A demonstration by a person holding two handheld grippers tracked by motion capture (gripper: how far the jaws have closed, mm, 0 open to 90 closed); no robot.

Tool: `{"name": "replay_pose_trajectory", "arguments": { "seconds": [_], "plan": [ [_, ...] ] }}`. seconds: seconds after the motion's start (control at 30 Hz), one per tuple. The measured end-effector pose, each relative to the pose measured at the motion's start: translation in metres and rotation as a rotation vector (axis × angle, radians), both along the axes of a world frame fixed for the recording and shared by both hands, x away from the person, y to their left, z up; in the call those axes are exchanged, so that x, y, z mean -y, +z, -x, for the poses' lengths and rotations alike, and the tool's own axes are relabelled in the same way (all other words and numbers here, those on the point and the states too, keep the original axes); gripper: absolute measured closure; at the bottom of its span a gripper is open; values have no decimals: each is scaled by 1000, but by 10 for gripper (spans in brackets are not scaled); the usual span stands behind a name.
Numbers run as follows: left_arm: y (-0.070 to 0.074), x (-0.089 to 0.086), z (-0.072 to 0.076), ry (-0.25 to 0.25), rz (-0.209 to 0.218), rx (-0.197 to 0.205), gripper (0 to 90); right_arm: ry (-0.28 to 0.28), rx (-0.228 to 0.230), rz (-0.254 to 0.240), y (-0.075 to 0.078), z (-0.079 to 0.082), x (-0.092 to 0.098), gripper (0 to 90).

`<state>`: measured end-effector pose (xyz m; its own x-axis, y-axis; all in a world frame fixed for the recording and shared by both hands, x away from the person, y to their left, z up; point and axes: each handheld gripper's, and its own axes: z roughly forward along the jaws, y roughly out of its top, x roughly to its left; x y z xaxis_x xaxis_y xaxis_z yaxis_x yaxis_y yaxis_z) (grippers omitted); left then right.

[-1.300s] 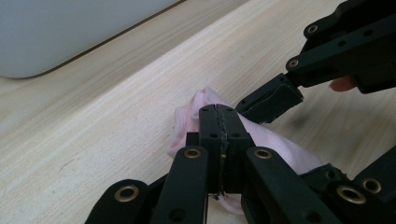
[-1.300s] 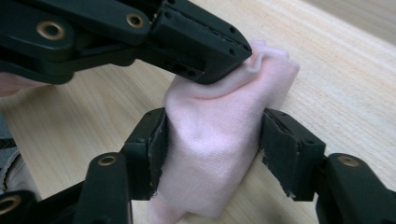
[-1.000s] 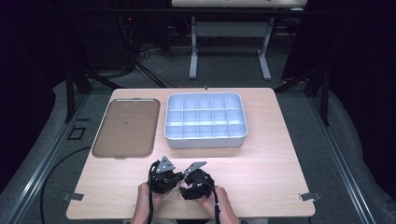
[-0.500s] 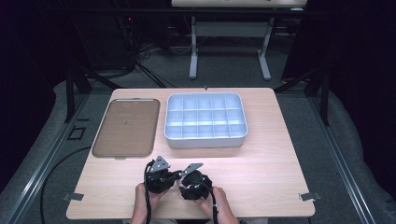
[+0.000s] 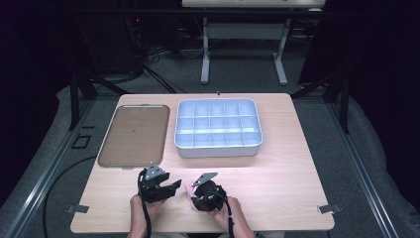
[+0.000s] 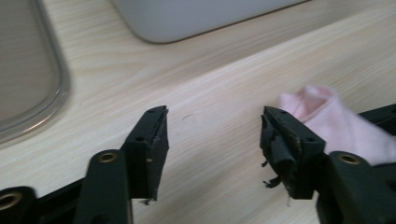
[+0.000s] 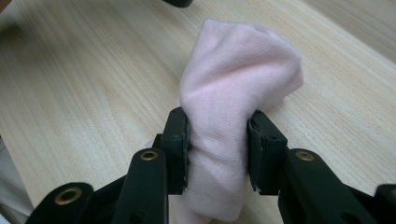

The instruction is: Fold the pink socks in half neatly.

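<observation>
A small pink cloth (image 7: 238,74) lies bunched on the wooden table (image 5: 277,168) near its front edge. My right gripper (image 7: 217,126) is shut on it. Its jaws have just been closing, and their pads pinch the cloth's middle so the fabric bulges above them. My left gripper (image 6: 212,126) stands open just left of the cloth (image 6: 327,116). Its jaws have just been opening, and only bare table lies between them. In the high view the left gripper (image 5: 173,186) and right gripper (image 5: 192,191) point toward each other with the cloth (image 5: 188,188) between.
A flat brown tray (image 5: 133,134) lies at the back left. Beside it, at the back centre, stands a white box (image 5: 218,148) divided into several compartments. In the left gripper view the tray's rim (image 6: 56,93) and the box's corner (image 6: 196,18) are close ahead.
My left gripper has drawn away to the left from the right one, and its jaws have parted. Both hands sit slightly nearer the table's front edge.
</observation>
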<state>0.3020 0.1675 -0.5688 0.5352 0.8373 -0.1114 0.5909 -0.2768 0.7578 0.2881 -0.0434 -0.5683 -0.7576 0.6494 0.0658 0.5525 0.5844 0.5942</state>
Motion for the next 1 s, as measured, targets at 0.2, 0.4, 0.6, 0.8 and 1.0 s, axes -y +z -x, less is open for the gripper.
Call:
{"name": "replay_pose_trajectory", "arguments": {
  "seconds": [0.2,0.4,0.6,0.8,1.0],
  "plan": [
    [-12,2,3,22,-109,10,285,-4,-2,14,1,1,2,655],
    [-20,2,5,48,-116,32,244,0,2,17,1,3,6,663],
    [-22,1,5,54,-110,39,239,-5,0,21,1,4,8,670],
    [-22,2,5,68,-114,38,214,-9,5,17,0,6,14,678],
    [-22,2,5,68,-112,35,214,-5,6,0,-1,5,14,678]
  ]
}}
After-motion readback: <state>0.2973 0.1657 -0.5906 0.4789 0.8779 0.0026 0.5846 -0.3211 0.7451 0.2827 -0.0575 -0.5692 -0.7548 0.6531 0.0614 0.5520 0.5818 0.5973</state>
